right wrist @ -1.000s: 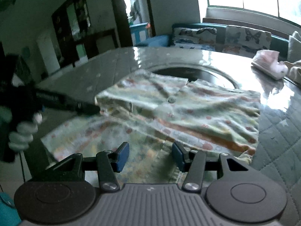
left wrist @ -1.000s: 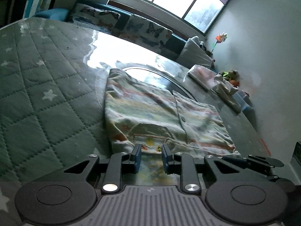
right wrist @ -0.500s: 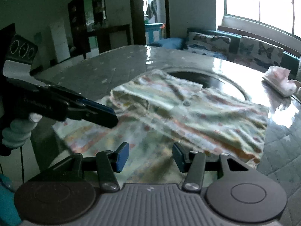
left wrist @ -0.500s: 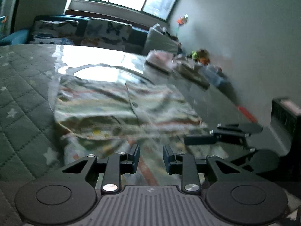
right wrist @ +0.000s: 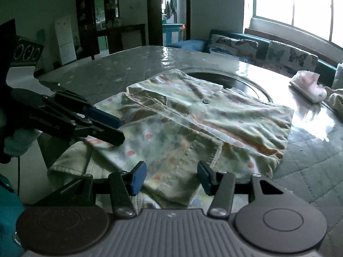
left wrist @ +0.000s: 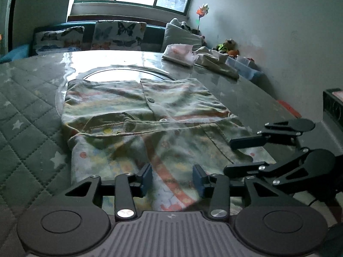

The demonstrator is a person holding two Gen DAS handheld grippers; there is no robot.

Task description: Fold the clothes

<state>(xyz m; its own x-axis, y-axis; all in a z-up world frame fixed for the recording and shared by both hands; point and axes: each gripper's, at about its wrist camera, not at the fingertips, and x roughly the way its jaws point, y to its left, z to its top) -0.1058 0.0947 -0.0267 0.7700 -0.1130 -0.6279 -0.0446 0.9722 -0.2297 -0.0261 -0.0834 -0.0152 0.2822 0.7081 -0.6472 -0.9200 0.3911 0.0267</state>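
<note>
A pale patterned button shirt lies flat on the table, collar end toward me, with its near part hanging over the table's edge. It also shows in the right wrist view. My left gripper is open and empty, just above the shirt's near hem. My right gripper is open and empty over the shirt's near corner. In the left wrist view the right gripper is seen at the shirt's right edge. In the right wrist view the left gripper hovers at the shirt's left edge.
The table has a green quilted cover with stars and a round glass turntable. A folded pink cloth and a beige garment lie at the far right. A sofa with butterfly cushions stands behind.
Both grippers have pulled back from the shirt toward the table's near edge. The left jaws have opened wider. The shirt's near part now lies spread out and free.
</note>
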